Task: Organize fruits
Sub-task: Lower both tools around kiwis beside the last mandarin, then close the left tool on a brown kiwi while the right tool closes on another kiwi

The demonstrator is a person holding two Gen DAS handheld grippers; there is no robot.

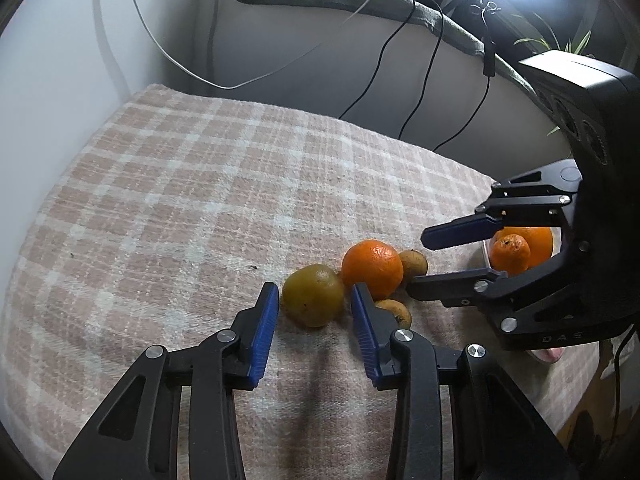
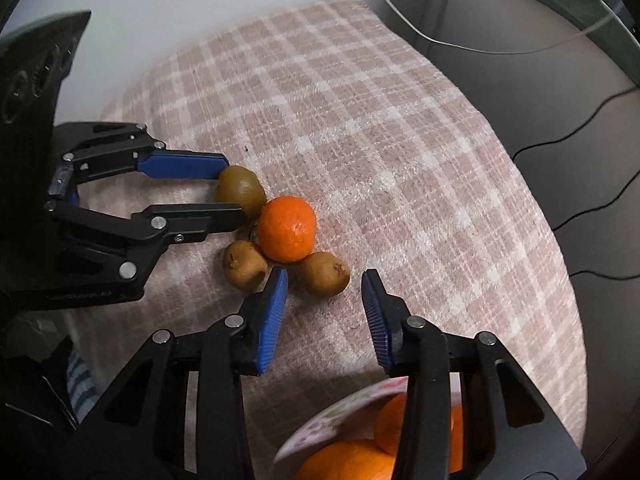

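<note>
On the checked cloth (image 1: 180, 184), three kiwis are lying against an orange (image 2: 286, 228); the left gripper (image 1: 314, 302) is straddling the largest kiwi (image 1: 313, 295), the right gripper (image 2: 325, 286) another kiwi (image 2: 325, 279), jaws apart, pads not pressing

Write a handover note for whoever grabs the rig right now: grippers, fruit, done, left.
Left gripper: open, tips either side of the largest kiwi, no clear grip.
Right gripper: open, empty, tips just short of a smaller kiwi.
On the checked cloth: three kiwis, including the third kiwi, bunched around one loose orange.
Done: bowl holds at least two oranges.
Left: all three kiwis and probably the loose orange, which likely goes to the bowl.
</note>
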